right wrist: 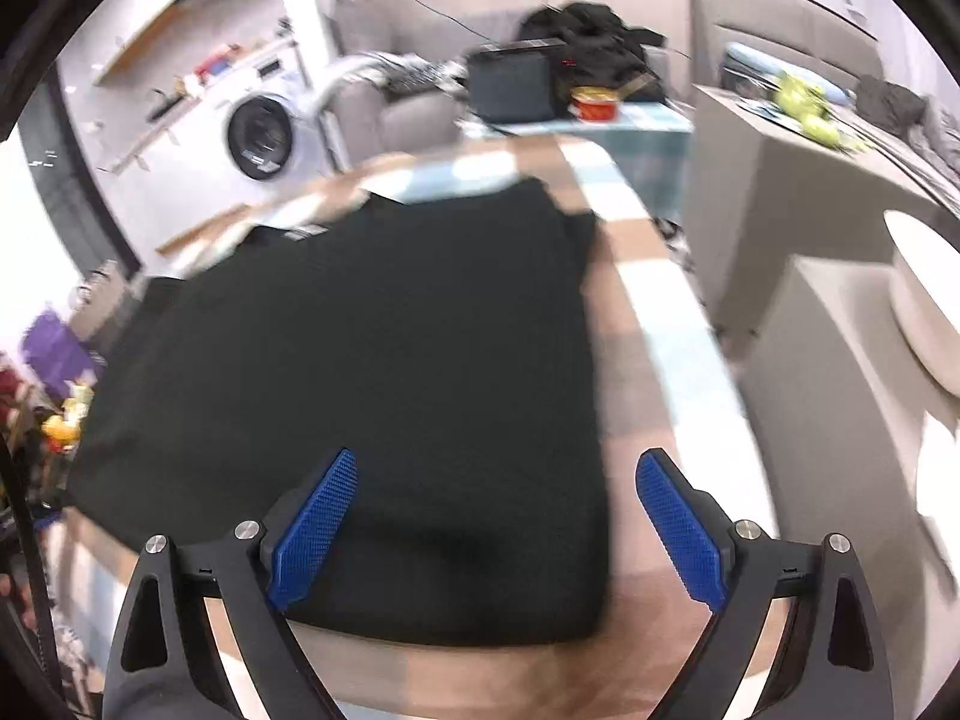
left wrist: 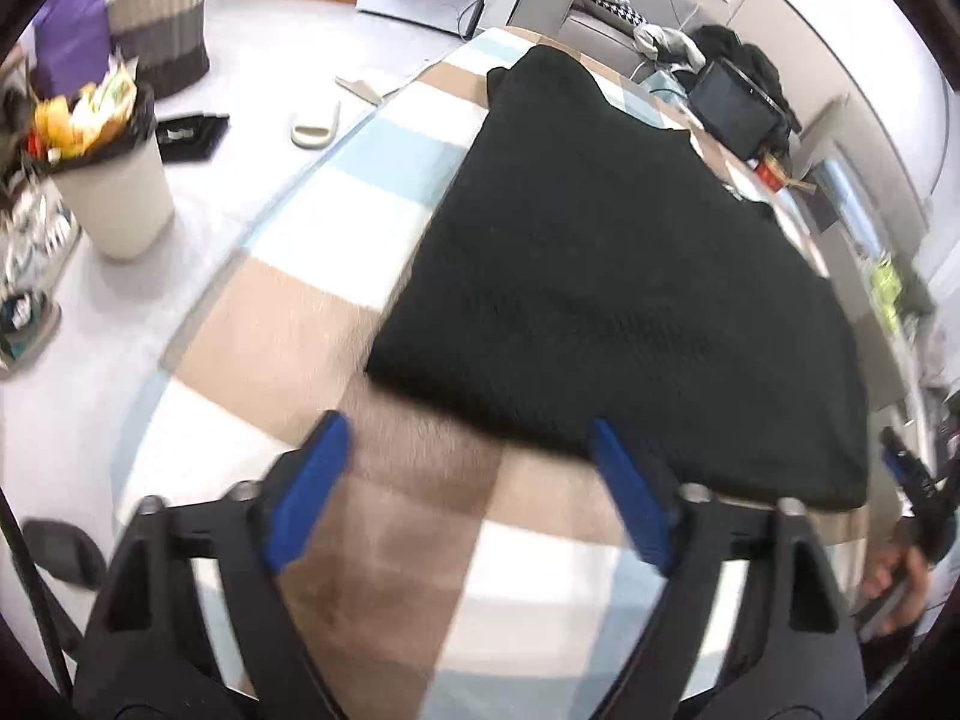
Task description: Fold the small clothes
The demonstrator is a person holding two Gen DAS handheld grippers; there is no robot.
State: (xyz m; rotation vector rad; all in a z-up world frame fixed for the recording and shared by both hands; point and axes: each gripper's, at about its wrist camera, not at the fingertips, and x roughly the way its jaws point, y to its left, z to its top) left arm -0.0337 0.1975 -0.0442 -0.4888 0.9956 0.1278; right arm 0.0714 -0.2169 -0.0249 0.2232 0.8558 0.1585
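Left wrist view: the black garment [left wrist: 612, 276] is seen lying flat on the checked cloth [left wrist: 312, 300] that covers the bench, already reduced to a compact, roughly rectangular shape. The left gripper [left wrist: 468, 456] is held above the near edge of the garment, its fingers spread wide with nothing between them. In the right wrist view the right gripper [right wrist: 498, 480] is likewise held over the near right corner of the garment, fingers wide and empty. At least one fold is judged to be done; a further fold or a final tidy-up may remain, though motion blur hides the layers.
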